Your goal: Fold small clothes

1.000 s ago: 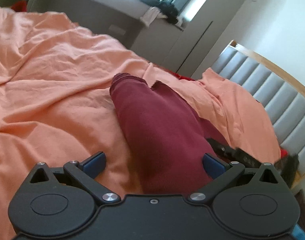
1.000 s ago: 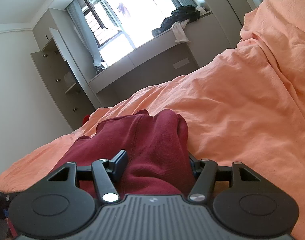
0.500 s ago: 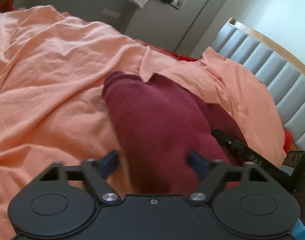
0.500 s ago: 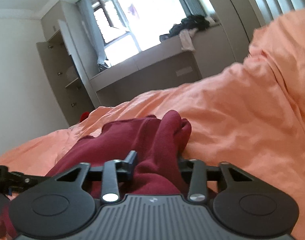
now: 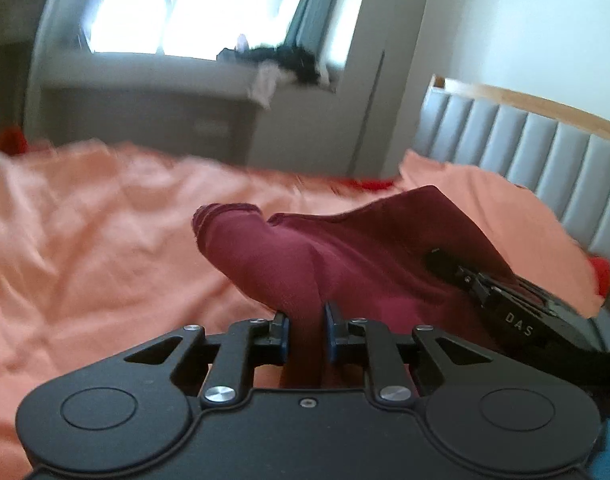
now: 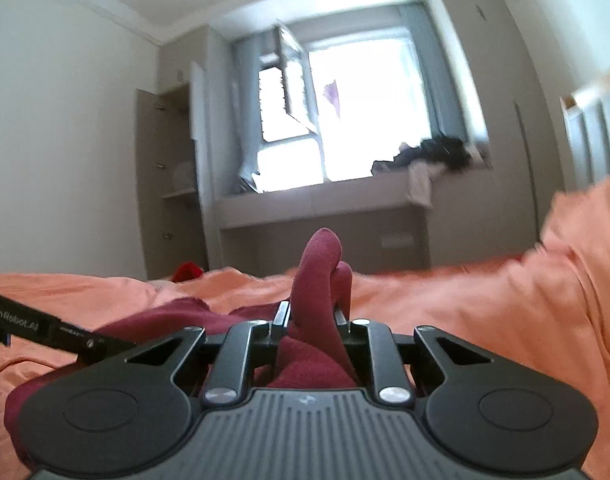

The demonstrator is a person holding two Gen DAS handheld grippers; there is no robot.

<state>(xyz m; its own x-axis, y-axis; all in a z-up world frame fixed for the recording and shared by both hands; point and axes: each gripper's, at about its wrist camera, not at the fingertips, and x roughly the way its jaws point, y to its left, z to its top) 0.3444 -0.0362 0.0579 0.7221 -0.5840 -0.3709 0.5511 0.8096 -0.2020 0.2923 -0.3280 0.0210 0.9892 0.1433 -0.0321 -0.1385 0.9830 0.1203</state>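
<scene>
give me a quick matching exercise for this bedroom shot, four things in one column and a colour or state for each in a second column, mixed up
Things:
1. left gripper
2. bedsheet
3. headboard
4. window pane

Colour or state:
a. grey padded panels
b. orange and wrinkled
c. swung open
d. shut on the maroon garment

Pairs: 1-d, 2-b, 3-a, 4-c

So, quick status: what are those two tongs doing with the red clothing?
Left tongs shut on maroon garment. Right tongs shut on it too, fabric bunched upward. Garment partly lifted off orange bedspread. Nothing in the way.
</scene>
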